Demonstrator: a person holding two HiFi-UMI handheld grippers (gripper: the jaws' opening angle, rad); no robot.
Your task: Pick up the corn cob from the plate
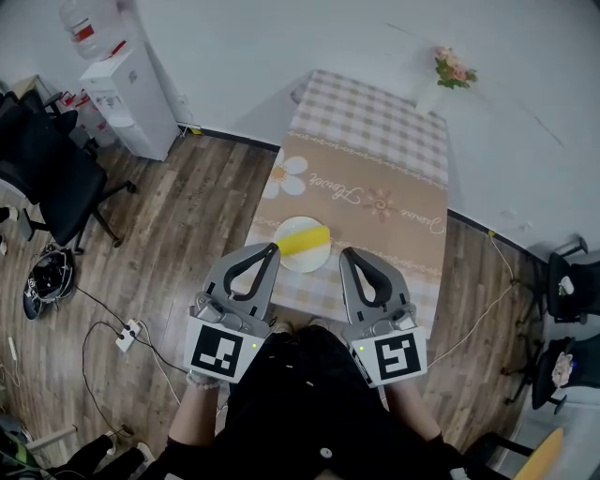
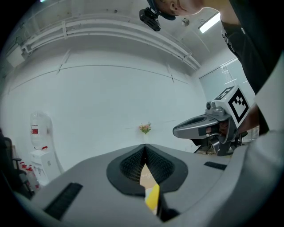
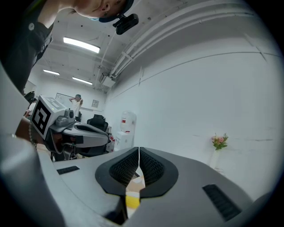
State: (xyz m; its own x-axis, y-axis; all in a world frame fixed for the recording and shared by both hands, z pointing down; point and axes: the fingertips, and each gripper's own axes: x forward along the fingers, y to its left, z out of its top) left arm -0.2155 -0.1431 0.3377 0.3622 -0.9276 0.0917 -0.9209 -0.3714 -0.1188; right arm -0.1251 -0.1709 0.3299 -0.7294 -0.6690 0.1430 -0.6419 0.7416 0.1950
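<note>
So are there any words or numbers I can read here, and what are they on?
Nothing reads clearly.
Tablecloth: two curly words, upside down from here, too blurred to read.
Water bottle: red label, too small to read.
Marker cubes: black-and-white squares only, no letters.

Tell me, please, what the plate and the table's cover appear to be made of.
The plate: smooth, pale and plain, so ceramic or plastic; the view cannot settle which. The table cover: probably printed cloth or vinyl, judging by its checked border, flower print and lettering.
</note>
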